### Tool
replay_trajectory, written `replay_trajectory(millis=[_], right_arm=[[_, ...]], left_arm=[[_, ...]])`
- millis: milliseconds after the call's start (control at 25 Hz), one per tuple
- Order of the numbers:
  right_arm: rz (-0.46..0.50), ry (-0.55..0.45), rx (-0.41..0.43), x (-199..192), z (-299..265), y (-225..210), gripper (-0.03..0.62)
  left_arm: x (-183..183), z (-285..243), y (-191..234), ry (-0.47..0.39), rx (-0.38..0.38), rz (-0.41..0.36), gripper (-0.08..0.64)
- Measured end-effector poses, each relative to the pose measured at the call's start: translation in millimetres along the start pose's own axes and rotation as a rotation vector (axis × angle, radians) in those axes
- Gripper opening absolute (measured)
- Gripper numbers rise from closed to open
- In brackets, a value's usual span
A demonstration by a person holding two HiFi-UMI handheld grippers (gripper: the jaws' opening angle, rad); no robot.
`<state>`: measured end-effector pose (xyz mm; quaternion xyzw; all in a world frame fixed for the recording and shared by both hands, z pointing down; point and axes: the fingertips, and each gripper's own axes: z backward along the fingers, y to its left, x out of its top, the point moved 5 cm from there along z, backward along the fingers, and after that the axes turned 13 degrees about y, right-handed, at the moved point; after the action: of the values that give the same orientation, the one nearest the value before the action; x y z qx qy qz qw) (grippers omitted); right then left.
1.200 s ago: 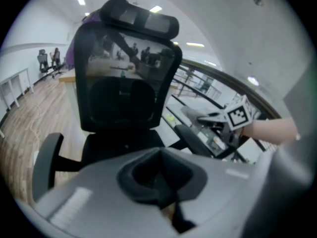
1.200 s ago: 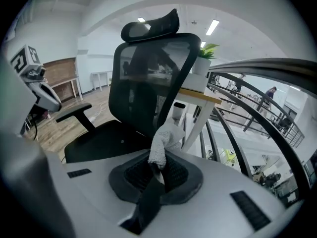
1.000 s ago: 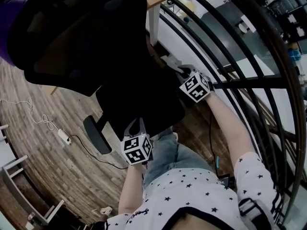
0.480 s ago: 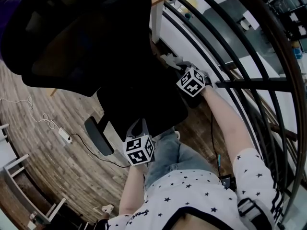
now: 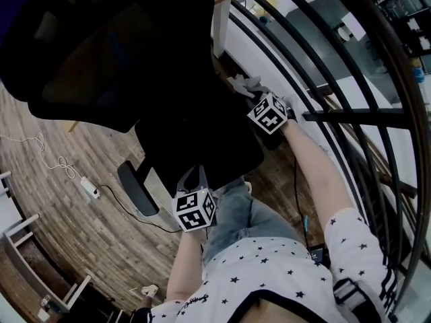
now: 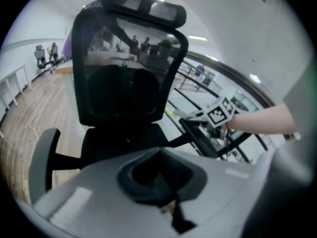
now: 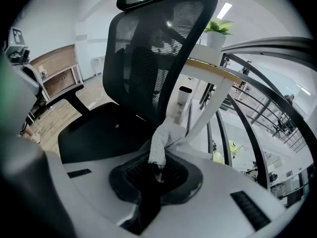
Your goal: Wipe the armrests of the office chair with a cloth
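Print: black-and-white square markers on both gripper cubes. Wood-plank floor (image 5: 81, 247), with a white power strip (image 5: 88, 190) and its cable on it. Dark curved railing (image 5: 357, 116) at right. Black chair (image 5: 195, 140) with a mesh back. Right gripper (image 7: 157, 170) clamps a white nubby cloth (image 7: 162, 140) at the far end of the railing-side armrest (image 5: 271, 138). Left gripper (image 6: 161, 177) has jaws together and empty, near the seat front.

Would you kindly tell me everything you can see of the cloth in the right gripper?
The cloth is a small, off-white rag with a nubby, towel-like weave. It is bunched into a narrow twist. One end is pinched between the shut jaws of the right gripper, and the rest sticks out forward, crumpled. In the head view it sits by the far end of the dark armrest; whether it touches there cannot be told.
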<state>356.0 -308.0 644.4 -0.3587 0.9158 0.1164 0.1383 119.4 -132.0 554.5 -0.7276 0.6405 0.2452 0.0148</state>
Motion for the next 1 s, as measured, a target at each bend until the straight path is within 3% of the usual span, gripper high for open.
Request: replay_trajectory(millis=[480, 1000], right_arm=[[-0.049, 0.012, 0.012, -3.6, 2.3, 3.6, 0.031], [-0.017, 0.031, 0.018, -29.4, 15.1, 24.4, 0.032]], left_arm=[[-3.4, 3.3, -8.3, -0.010, -0.013, -0.011, 0.002], [-10.4, 11.7, -20.1, -0.031, -0.023, -0.028, 0.002]])
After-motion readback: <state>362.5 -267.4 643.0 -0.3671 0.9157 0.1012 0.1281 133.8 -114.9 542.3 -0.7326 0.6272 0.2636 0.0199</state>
